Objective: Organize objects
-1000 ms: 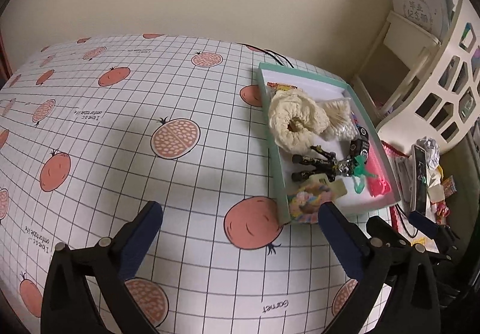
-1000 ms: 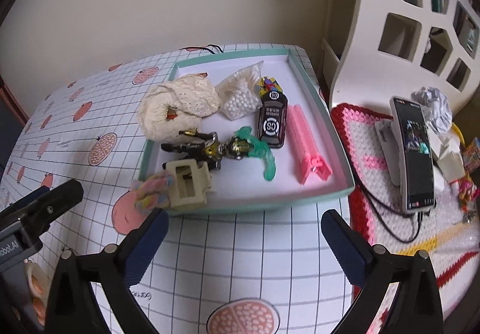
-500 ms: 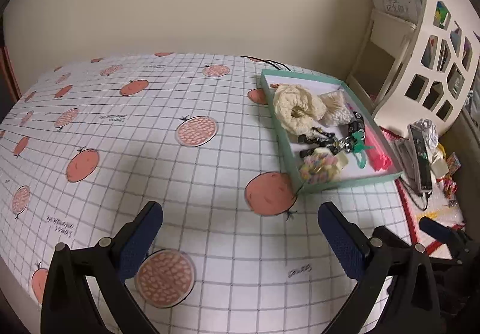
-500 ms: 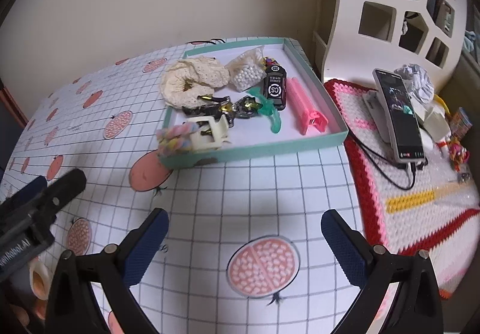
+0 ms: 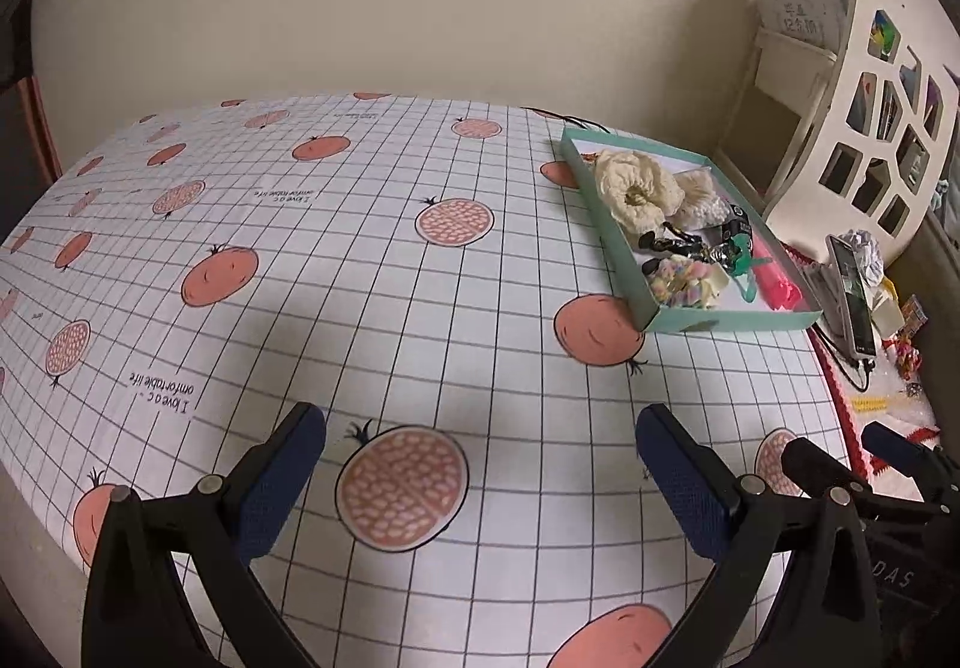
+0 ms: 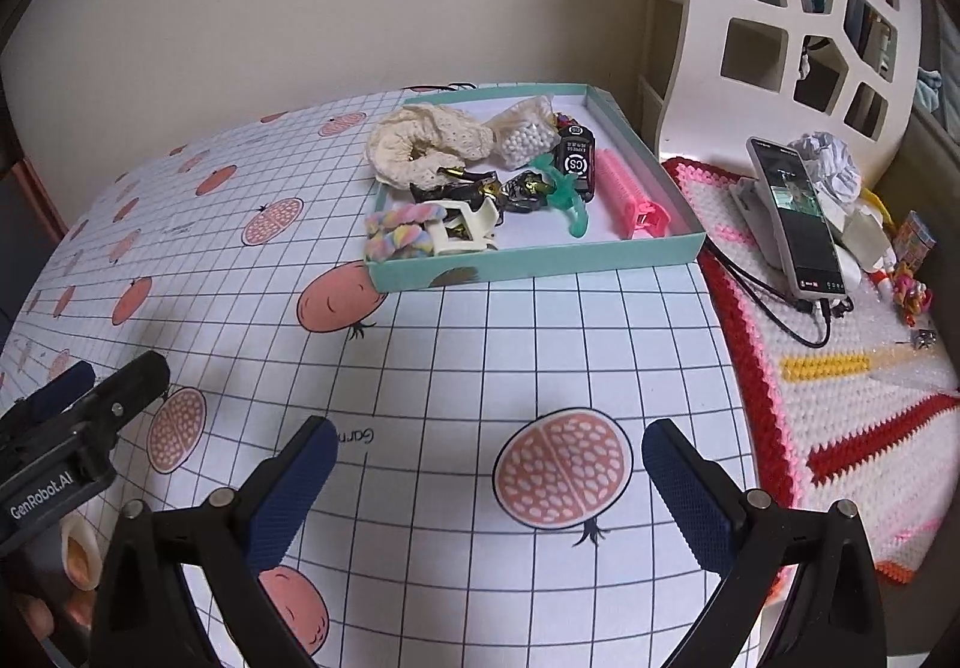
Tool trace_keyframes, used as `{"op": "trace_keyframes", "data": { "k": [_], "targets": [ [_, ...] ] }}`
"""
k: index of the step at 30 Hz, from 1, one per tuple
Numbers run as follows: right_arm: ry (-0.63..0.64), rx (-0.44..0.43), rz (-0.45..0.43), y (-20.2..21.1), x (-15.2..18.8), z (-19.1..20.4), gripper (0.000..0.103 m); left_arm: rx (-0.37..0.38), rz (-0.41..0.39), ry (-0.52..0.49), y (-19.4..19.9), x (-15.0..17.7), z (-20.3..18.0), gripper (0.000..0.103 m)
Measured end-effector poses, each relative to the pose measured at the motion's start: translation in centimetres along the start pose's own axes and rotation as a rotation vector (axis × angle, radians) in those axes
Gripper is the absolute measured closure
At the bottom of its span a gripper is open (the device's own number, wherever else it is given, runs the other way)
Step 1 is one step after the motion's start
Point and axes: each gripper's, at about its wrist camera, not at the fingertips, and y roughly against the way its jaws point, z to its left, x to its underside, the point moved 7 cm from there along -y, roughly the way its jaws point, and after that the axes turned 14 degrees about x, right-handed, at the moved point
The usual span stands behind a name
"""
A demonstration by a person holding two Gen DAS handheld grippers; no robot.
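A teal tray (image 6: 540, 265) (image 5: 729, 321) sits at the table's far right. It holds a cream scrunchie (image 6: 420, 143) (image 5: 637, 183), a bag of white beads (image 6: 523, 133), a black toy figure (image 6: 474, 188), a pastel scrunchie (image 6: 401, 235) (image 5: 681, 279), a cream hair claw (image 6: 465, 230), a green piece (image 6: 570, 200), a black fob (image 6: 575, 157) and a pink hair clip (image 6: 630, 188). My left gripper (image 5: 480, 455) and right gripper (image 6: 483, 458) both hang open and hold nothing, well short of the tray, above the tablecloth.
The table wears a grid cloth (image 5: 360, 278) with pomegranate prints. Right of the tray lies a crocheted mat (image 6: 840, 356) with a phone (image 6: 795, 215) on a stand, a cable and small clutter. A white cut-out shelf (image 6: 780, 38) stands behind.
Both grippers have drawn back from the tray and risen, so the tray looks smaller and farther. Both stayed open and empty.
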Motion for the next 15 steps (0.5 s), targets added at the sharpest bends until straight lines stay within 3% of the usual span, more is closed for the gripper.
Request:
{"op": "trace_keyframes", "data": {
  "k": [7, 15],
  "targets": [
    [0.002, 0.001, 0.001, -0.1, 1.3, 0.4, 0.0, -0.04, -0.012, -0.044, 0.8, 1.0, 0.2, 0.0],
    [0.015, 0.01, 0.005, -0.3, 2.1, 0.8, 0.0, -0.022, 0.014, -0.001, 0.4, 2.6, 1.0, 0.0]
  ]
}}
